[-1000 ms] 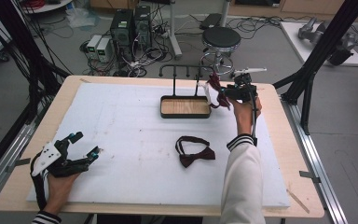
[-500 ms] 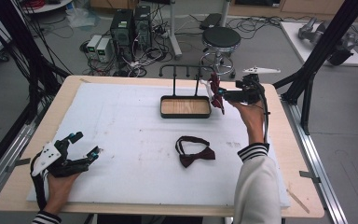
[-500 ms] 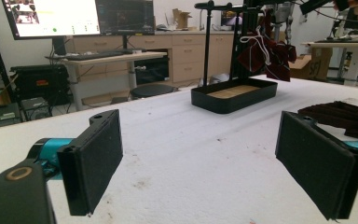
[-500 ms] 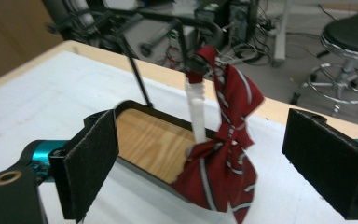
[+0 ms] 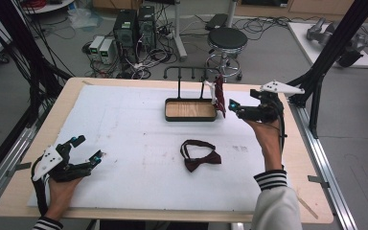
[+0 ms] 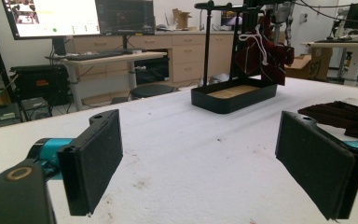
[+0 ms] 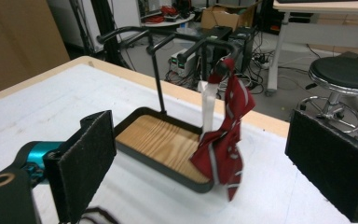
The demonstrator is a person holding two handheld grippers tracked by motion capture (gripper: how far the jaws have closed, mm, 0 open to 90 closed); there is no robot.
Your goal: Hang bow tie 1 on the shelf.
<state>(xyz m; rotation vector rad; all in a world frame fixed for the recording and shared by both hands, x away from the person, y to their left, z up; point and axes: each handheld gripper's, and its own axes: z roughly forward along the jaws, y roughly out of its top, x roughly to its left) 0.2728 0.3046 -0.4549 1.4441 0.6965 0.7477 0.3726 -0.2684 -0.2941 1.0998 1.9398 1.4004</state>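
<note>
Since the earlier frame our right gripper [image 5: 233, 106] has backed away from the dark red necktie [image 7: 223, 140], its jaws just released, leaving it hanging on the black metal rack [image 5: 191, 72]. Left gripper [image 5: 84, 151] rests open. Next, we judge, comes the maroon bow tie [image 5: 199, 154] lying mid-table.

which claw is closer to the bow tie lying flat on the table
Right. The right claw is up beside the rack, just beyond the bow tie; the left claw rests far off at the table's near left corner.
</note>
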